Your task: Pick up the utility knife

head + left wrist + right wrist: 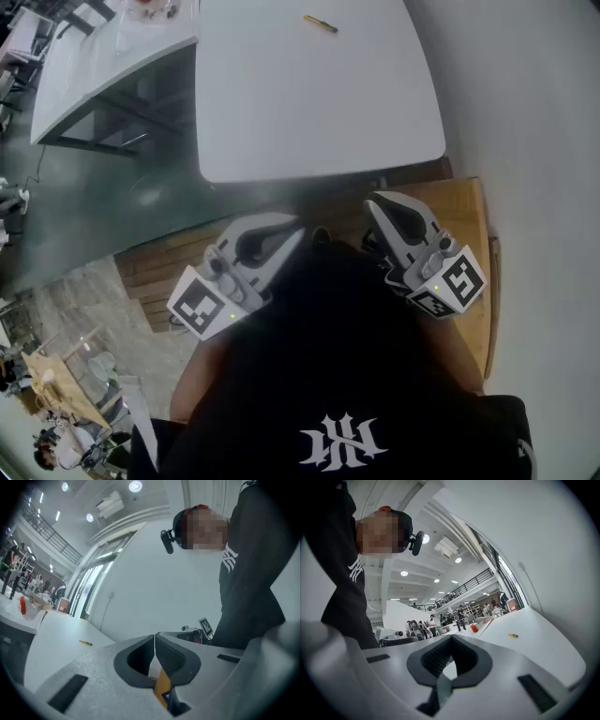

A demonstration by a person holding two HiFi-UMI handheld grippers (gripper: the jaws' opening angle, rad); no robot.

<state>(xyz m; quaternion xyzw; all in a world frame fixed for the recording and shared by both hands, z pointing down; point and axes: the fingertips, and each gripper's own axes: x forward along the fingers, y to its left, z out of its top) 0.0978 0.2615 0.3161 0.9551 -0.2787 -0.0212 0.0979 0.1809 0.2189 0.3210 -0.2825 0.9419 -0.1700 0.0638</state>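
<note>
Knife detail is scant. The slim yellow utility knife (pixel 320 23) lies alone on the far part of the broad white bench (pixel 309 112), and it is so small in every view that neither its blade nor any print on it can be made out. Both gripper views show it only as a yellow sliver on the bench top.

The grey-white left tool (pixel 292 234) and its twin, the right tool (pixel 380 202), are held low against the person's black top (pixel 328 375). They are well apart from the knife and sit over a light wooden platform (pixel 459 202) at the bench's near edge. The hands that carry them are hidden behind the marker cubes and the torso. Each tool's own view shows its dark padded jaws closed tip to tip, with nothing between them.

The only marks to read are the black-and-white square patterns on the cubes and a white emblem (pixel 342 441) on the black top, whose interlaced letters cannot be told with certainty.

A second white bench (pixel 84 66) at the upper left is cut off by the frame. The items on it are too blurred to identify.
</note>
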